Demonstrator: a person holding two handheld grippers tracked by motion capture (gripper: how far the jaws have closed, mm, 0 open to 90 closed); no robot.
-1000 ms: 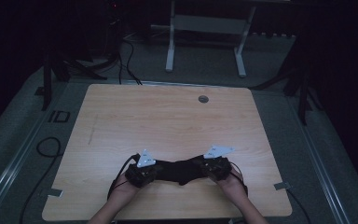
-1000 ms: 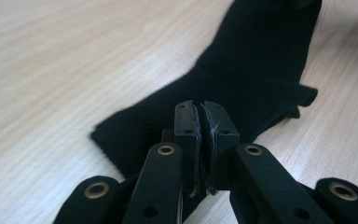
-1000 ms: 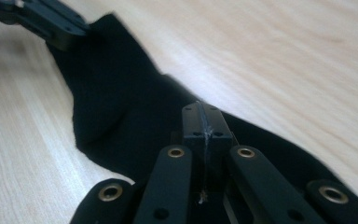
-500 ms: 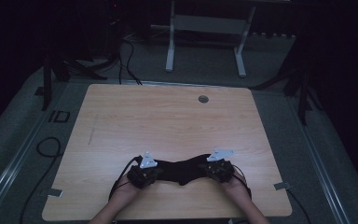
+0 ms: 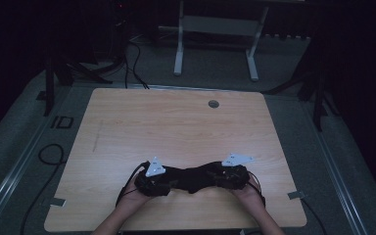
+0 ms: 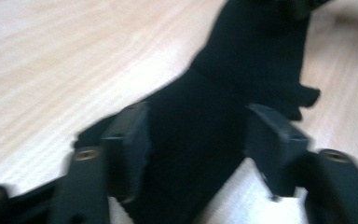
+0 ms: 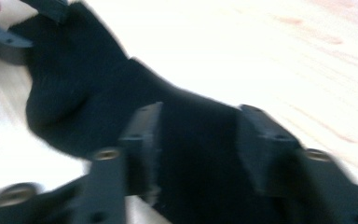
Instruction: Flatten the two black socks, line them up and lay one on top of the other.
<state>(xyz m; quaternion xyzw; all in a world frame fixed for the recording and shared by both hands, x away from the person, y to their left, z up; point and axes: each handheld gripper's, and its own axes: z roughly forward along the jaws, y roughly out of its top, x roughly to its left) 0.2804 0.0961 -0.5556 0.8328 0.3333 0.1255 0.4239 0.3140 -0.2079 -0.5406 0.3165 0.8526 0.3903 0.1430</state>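
High view: black cloth lies near the front edge of the wooden desk, stretched between both claws. Left claw clamped on one end — jaws pinch the fabric on both sides in the left gripper view. Right claw clamped on the other end likewise. Both hands rest on the desk.

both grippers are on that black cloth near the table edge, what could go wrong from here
1. The black cloth spans between the left gripper and right gripper, each with jaws on either side of it; pulling apart hard could slip it out of one grip.
2. The work sits close to the near edge of the table, so a dropped end might slide off.
3. Both gripper views are blurred, so grip depth is hard to judge.
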